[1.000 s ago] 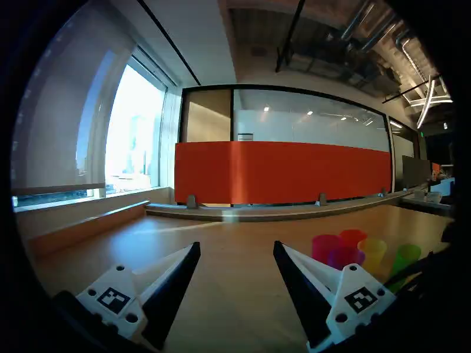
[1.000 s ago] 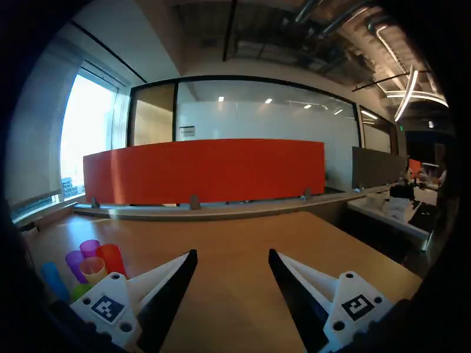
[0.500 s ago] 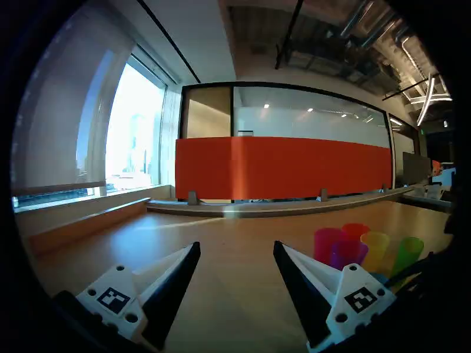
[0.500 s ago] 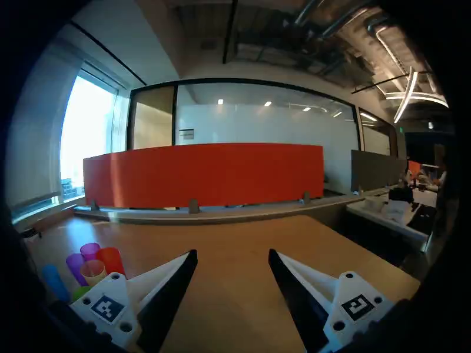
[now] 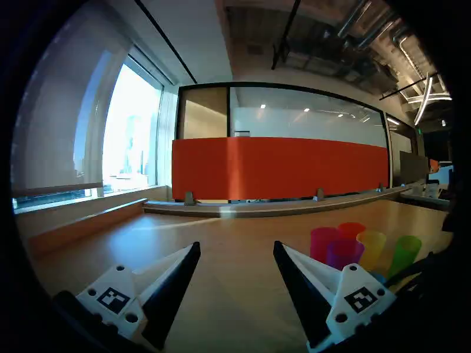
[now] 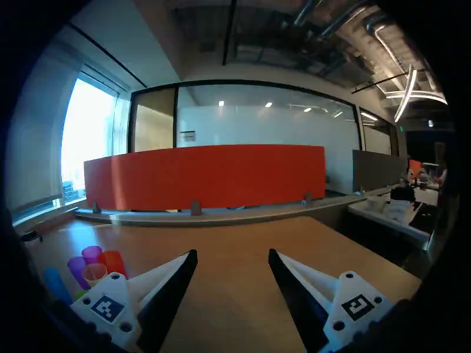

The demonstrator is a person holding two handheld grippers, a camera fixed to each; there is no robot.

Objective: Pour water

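Counted on one worktop: six cups in all, namely pink cup, red cup, purple cup, yellow cup, green cup, blue cup; two tongs, left tongs and right tongs

Six translucent plastic cups, upright, mouths up, bunched close together on wooden worktop. In left gripper view: pink cup, purple cup, red cup, yellow cup, green cup; blue cup lowest, mostly hidden. In right gripper view: same bunch low at left. Contents not discernible.

Cups drift left in left gripper view, v. slight pan
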